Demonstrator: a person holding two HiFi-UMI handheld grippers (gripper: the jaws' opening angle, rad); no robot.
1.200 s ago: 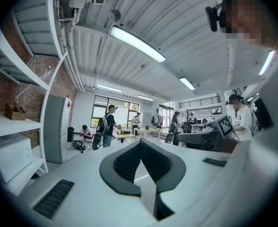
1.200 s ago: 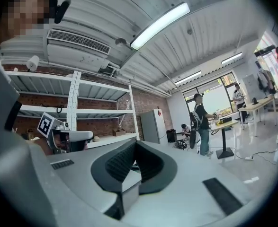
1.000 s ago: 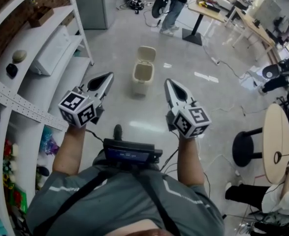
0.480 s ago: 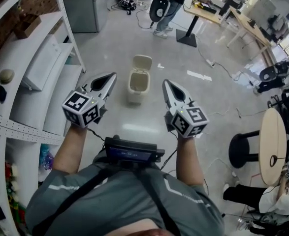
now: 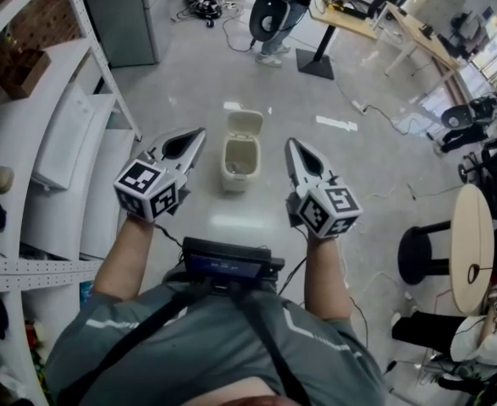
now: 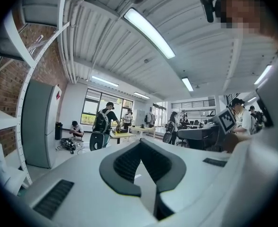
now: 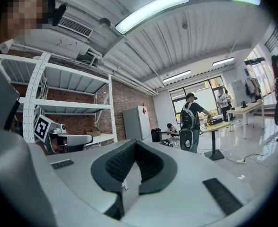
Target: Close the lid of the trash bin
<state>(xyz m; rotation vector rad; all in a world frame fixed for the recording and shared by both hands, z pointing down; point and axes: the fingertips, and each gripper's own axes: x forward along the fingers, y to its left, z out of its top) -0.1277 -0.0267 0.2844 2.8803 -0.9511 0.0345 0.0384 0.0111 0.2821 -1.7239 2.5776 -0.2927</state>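
A small cream trash bin [image 5: 238,161] stands on the grey floor ahead, and its lid [image 5: 246,123] is tipped up and back, so the inside shows. My left gripper [image 5: 199,134] is held in the air to the bin's left, jaws together. My right gripper [image 5: 292,143] hovers to the bin's right, also shut and empty. Both point forward, well above and short of the bin. In the left gripper view the left gripper [image 6: 141,144] faces the room, not the bin. The right gripper [image 7: 135,144] in its own view likewise shows no bin.
White metal shelving [image 5: 57,146] runs along the left. To the right are a black stool [image 5: 421,256] and a round wooden table [image 5: 475,245]. A standing person [image 5: 278,7] and a desk [image 5: 362,15] are far ahead. Cables [image 5: 375,117] trail on the floor.
The bin has drawn closer and sits lower in the head view, between the two grippers. The shelving has slid past on the left. Both grippers keep their pose.
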